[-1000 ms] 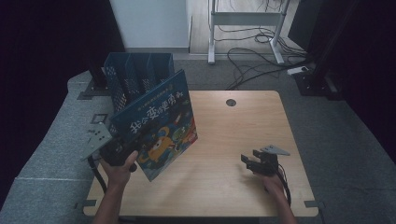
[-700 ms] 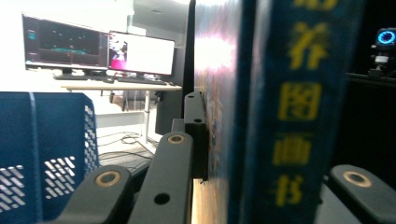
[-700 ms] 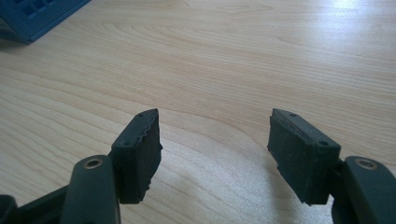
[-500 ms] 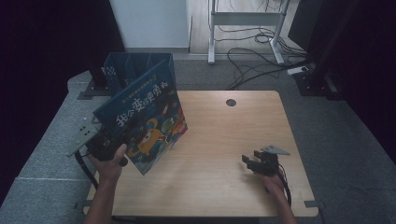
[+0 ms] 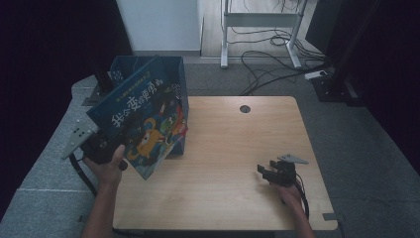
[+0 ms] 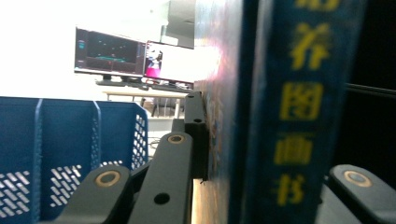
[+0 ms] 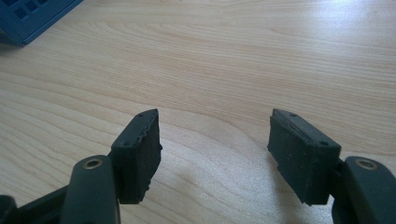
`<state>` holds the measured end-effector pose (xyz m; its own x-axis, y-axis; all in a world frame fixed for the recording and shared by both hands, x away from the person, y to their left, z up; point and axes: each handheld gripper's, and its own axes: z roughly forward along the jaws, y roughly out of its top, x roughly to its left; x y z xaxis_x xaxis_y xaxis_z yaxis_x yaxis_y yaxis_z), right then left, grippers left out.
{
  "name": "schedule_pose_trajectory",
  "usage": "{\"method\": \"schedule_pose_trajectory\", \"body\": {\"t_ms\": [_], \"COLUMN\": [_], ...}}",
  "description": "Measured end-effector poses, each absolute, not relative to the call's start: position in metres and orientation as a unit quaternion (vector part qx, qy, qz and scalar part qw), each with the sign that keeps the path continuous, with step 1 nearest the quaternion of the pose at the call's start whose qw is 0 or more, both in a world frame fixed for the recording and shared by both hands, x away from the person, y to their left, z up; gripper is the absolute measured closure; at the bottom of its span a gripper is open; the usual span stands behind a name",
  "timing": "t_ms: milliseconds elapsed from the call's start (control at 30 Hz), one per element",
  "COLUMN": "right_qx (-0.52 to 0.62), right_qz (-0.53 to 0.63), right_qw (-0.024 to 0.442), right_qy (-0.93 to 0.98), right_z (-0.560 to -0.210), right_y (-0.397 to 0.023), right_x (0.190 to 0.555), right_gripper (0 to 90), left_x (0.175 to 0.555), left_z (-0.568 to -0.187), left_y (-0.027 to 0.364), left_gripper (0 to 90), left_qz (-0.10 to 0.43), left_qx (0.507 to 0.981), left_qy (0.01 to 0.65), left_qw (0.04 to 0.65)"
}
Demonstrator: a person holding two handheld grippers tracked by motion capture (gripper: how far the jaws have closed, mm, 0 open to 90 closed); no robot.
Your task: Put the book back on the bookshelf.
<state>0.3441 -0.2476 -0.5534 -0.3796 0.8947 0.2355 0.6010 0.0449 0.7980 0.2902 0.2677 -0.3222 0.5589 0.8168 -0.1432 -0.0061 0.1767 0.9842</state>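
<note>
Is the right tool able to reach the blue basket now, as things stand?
Probably not directly. The right tool rests open low on the table, far from the blue basket, and the picture book held by the left tool stands before it.

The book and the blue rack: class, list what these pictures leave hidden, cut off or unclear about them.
- Rack, high view: its inside and most of its front, hidden behind the book.
- Book, left gripper view: the spine text is cut off at the top and bottom edges.
- Left tongs, high view: hidden behind the book and the hand.
</note>
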Motion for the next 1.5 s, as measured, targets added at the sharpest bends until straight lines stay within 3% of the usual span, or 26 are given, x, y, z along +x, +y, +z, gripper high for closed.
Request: {"method": "schedule_pose_trajectory", "body": {"t_ms": [1500], "right_qx": [0.538], "right_qz": [0.439], "right_qw": [0.162], "right_qy": [0.701], "right_z": [-0.554], "right_y": [-0.249], "right_x": [0.345], "right_gripper": [33.1], "left_x": [0.345], "left_z": [-0.305], "left_y": [0.263], "left_gripper": [82.1], "left_qz": [0.355], "left_qx": [0.541], "left_qy": [0.423], "left_qw": [0.634]}}
